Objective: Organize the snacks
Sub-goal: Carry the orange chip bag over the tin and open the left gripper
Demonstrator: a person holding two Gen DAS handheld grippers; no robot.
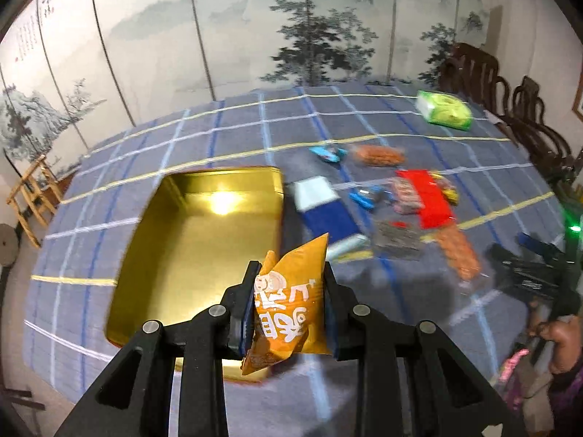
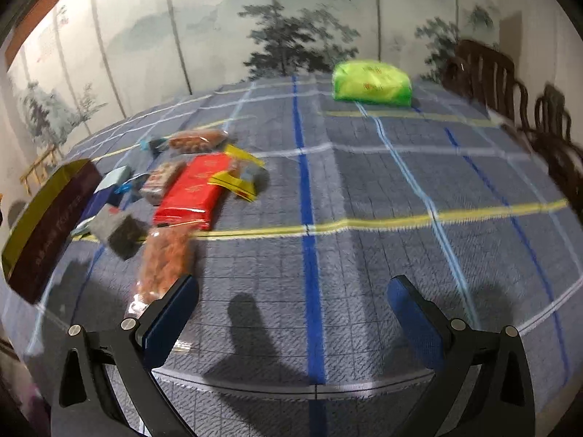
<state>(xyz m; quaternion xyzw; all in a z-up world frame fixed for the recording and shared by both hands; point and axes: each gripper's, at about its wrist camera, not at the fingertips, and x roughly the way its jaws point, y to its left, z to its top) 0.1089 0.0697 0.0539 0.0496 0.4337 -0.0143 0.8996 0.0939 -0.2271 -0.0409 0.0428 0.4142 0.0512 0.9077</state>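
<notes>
Left wrist view: left gripper clamps an orange snack packet above the gold tin's near corner.
The tin's visible floor is bare; right gripper gapes wide over the checked tablecloth, and the snack pile is blurred.

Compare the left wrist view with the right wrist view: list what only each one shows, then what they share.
Only the left wrist view: the left gripper shut on an orange snack packet, and the empty gold inside of the tin.

Only the right wrist view: the right gripper's open, empty jaws and the tin's dark outer wall.

Both: the checked tablecloth, the green packet, the red packet, the long bag of orange snacks and the dark wooden chairs.
</notes>
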